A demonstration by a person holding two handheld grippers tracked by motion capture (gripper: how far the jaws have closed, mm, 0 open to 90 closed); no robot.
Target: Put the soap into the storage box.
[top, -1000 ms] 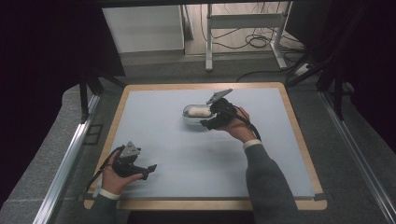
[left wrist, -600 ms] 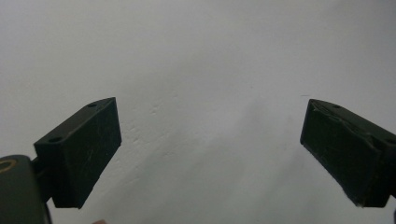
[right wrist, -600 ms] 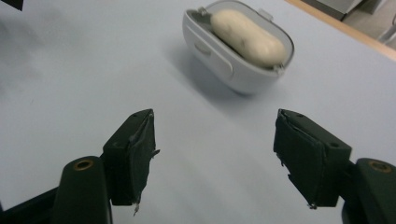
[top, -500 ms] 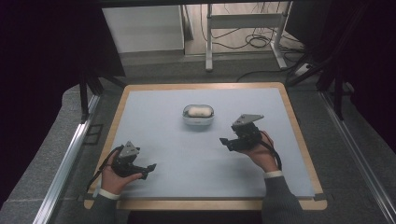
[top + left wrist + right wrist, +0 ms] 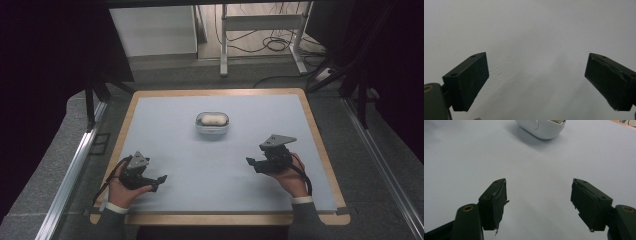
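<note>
A small white oval container [image 5: 212,121] with a pale rounded piece inside sits alone on the pale blue mat [image 5: 175,150], a little behind the middle. In the right gripper view the container [image 5: 541,127] lies ahead at the top edge. My right gripper [image 5: 251,164] is held at the near right, well short of the container, open with nothing between its jaws [image 5: 539,195]. At the near left, my left gripper [image 5: 159,181] rests low over the mat, also open and empty [image 5: 536,75].
A wooden border [image 5: 320,135] frames the mat. Grey padded surface [image 5: 380,180] and metal rails [image 5: 70,170] run along both sides. Behind the table stand a white panel [image 5: 152,30] and a desk frame [image 5: 260,22] with cables on the floor.
My right gripper has drawn back from the white container to the near right of the mat, leaving the container where it was. The left gripper has stayed put.
</note>
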